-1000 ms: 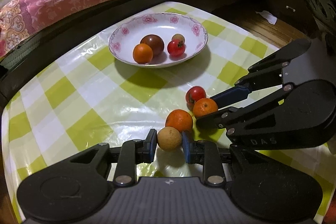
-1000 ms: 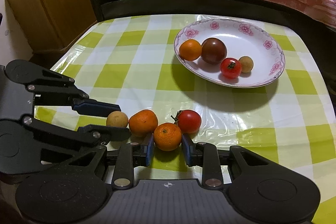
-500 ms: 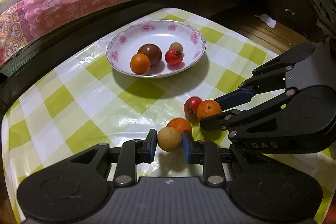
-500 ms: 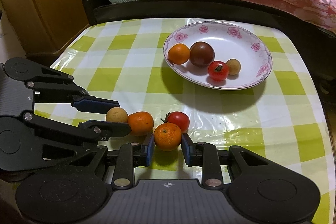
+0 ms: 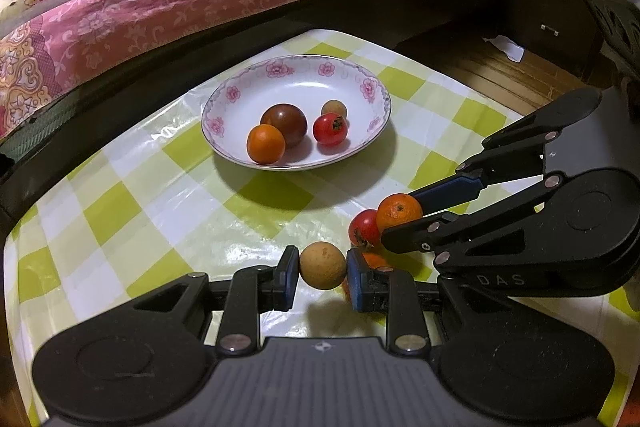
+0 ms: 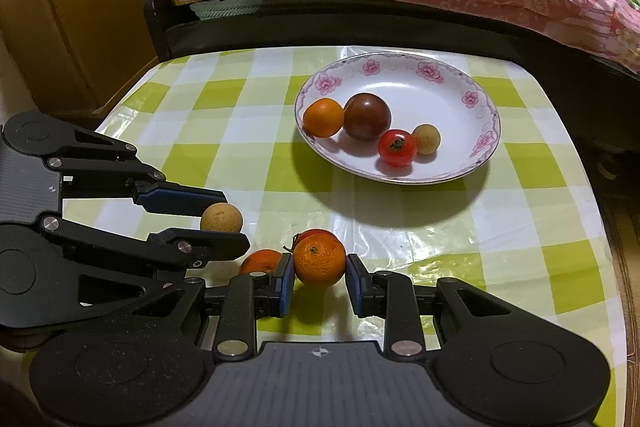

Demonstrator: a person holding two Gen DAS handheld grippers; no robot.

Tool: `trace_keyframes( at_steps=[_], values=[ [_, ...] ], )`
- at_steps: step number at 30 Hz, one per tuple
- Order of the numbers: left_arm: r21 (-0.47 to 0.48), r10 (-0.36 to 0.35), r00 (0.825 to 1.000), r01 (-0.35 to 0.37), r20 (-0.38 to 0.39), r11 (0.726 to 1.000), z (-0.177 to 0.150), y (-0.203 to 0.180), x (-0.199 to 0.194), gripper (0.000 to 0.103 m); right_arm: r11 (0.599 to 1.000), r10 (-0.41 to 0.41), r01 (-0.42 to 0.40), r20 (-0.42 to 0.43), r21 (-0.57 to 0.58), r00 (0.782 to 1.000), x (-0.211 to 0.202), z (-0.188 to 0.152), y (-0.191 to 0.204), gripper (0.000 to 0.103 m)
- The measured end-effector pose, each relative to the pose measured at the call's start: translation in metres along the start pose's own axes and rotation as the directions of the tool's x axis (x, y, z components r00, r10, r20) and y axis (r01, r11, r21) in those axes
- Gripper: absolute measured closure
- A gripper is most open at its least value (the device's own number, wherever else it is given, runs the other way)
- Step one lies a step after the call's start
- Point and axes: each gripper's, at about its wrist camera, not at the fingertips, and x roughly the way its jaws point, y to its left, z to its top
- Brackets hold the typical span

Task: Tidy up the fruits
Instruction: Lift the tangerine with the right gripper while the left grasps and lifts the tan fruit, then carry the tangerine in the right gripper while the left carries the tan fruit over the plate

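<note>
Left gripper [image 5: 322, 277] is clamping a round tan, speckled longan [image 5: 322, 265]; right gripper [image 6: 319, 279] is pinching a dimpled orange tangerine [image 6: 319, 259], red tomato [image 6: 316, 234] just behind it.

Eight fruits are counted. Three oranges: one [image 6: 323, 117] on the plate [image 6: 452, 75], one [image 6: 320, 259] at lower centre, one [image 6: 259, 262] to its left. Two red tomatoes [image 6: 396, 147] [image 5: 363, 227]. One dark tomato [image 6: 367, 116]. Two tan longans [image 6: 426, 139] [image 6: 221, 219]. One plate and two grippers [image 5: 322, 266] [image 6: 320, 273] are seen.
</note>
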Motion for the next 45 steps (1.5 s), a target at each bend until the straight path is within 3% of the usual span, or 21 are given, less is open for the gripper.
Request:
trace_keyframes(
  at_steps=[21,45],
  values=[
    [-0.01,0.017,1.0,-0.017,0.012,1.0,0.003,0.006,0.0,0.069,1.0,-0.015,0.015,0.005,0.02,1.0,-0.001,0.003,-0.01,0.079],
    [-0.038,0.057,0.993,-0.053,0.102,0.998,0.045,0.022,0.015,0.069,0.997,-0.061,0.057,0.086,0.043,0.994,-0.001,0.036,-0.024,0.079]
  ],
)
